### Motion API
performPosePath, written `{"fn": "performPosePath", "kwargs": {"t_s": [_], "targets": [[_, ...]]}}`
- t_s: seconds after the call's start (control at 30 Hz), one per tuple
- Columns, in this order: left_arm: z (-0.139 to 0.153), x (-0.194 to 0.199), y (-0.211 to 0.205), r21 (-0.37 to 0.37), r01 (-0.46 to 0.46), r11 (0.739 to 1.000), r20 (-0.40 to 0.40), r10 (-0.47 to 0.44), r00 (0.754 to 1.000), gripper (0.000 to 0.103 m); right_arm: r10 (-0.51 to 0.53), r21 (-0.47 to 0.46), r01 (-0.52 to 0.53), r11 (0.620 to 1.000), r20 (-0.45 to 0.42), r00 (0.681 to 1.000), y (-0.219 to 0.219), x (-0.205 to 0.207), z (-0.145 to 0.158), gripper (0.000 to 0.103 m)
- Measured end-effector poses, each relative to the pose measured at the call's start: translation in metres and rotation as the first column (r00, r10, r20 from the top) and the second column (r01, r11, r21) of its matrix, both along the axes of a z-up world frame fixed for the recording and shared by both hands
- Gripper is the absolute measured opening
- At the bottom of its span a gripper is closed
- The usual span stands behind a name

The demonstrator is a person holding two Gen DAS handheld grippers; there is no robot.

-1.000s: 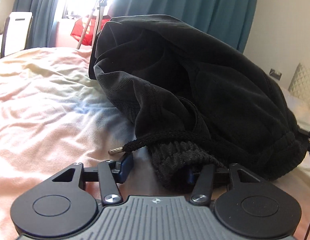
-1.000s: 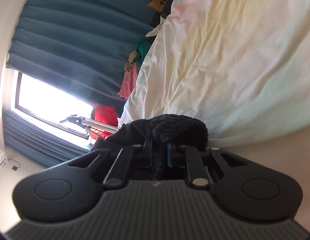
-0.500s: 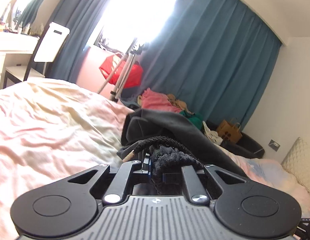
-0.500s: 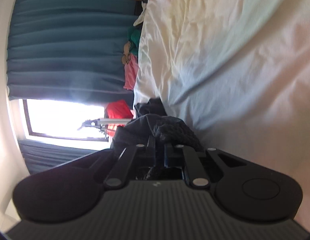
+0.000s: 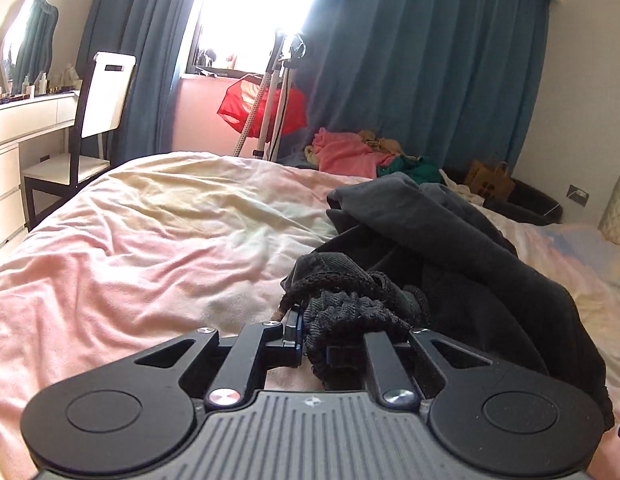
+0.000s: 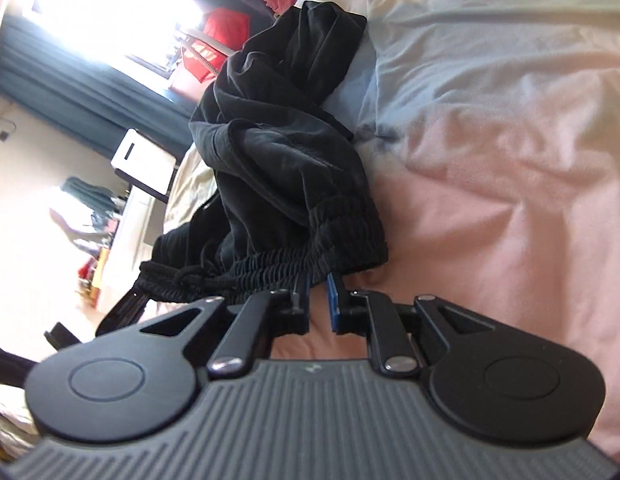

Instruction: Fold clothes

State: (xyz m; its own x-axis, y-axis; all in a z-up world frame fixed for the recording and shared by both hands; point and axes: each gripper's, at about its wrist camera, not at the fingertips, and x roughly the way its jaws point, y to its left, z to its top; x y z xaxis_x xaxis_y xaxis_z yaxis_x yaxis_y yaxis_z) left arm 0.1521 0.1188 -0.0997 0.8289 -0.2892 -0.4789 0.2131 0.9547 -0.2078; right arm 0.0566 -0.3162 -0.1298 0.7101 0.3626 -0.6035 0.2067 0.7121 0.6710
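Black drawstring trousers [image 5: 450,240], crumpled on a bed, gripped at the ribbed elastic waistband by two hand-held grippers.

Trousers: one pair, dark fabric, lying in a loose heap on the pink-and-cream bedsheet [image 5: 150,240], legs bunched toward the far edge of the bed by the window; braided drawstring [image 6: 178,280] knotted at the waistband [image 6: 310,256].
Left gripper [image 5: 314,344]: jaws nearly together, clamped on a bunched fold of waistband with the cord looped over it.
Right gripper [image 6: 318,300]: jaws narrow and opening, blue pads [image 6: 333,294] at the waistband's lower edge with a visible gap between them; hem sits at the tips, no firm pinch visible.
Surroundings: teal curtains [image 5: 430,80], bright window, tripod [image 5: 274,92], red bag [image 5: 266,108], white chair [image 5: 102,96], pile of coloured clothes [image 5: 350,152] beyond the bed.
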Motion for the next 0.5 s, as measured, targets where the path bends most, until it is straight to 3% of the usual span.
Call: {"fn": "performPosePath", "kwargs": {"t_s": [0.13, 0.17, 0.2, 0.27, 0.33, 0.4, 0.43, 0.5], "targets": [[0.0, 0.001, 0.002, -0.021, 0.008, 1.0, -0.06, -0.009, 0.998, 0.018, 0.016, -0.21, -0.005, 0.978, 0.051, 0.999, 0.023, -0.015, 0.019, 0.014], [-0.001, 0.004, 0.002, -0.028, 0.022, 0.999, -0.086, -0.024, 0.996, 0.017, 0.025, -0.237, -0.011, 0.971, 0.056, 0.998, 0.026, -0.012, 0.021, 0.02], [-0.003, 0.008, 0.002, -0.036, 0.04, 0.999, -0.117, -0.044, 0.992, 0.017, 0.035, -0.261, -0.018, 0.965, 0.061, 0.998, 0.029, -0.008, 0.022, 0.037], [-0.007, 0.008, 0.004, -0.044, 0.061, 0.997, -0.168, -0.067, 0.983, 0.018, 0.051, -0.302, -0.031, 0.953, 0.06, 0.997, 0.034, -0.001, 0.023, 0.056], [-0.008, 0.007, 0.009, -0.038, 0.077, 0.996, -0.186, -0.083, 0.979, 0.018, 0.064, -0.336, -0.044, 0.941, 0.048, 0.997, 0.038, 0.006, 0.019, 0.057], [-0.006, 0.004, 0.017, -0.053, 0.106, 0.993, -0.182, -0.114, 0.977, 0.03, 0.086, -0.387, -0.082, 0.918, -0.009, 0.996, 0.044, 0.014, 0.009, 0.056], [-0.007, 0.003, 0.023, -0.07, 0.098, 0.993, -0.187, -0.11, 0.976, 0.043, 0.096, -0.411, -0.103, 0.906, -0.039, 0.995, 0.048, 0.019, 0.004, 0.056], [-0.008, 0.001, 0.033, -0.104, 0.067, 0.992, -0.201, -0.087, 0.976, 0.055, 0.104, -0.505, -0.121, 0.854, -0.062, 0.993, 0.056, 0.022, -0.001, 0.055]]}}
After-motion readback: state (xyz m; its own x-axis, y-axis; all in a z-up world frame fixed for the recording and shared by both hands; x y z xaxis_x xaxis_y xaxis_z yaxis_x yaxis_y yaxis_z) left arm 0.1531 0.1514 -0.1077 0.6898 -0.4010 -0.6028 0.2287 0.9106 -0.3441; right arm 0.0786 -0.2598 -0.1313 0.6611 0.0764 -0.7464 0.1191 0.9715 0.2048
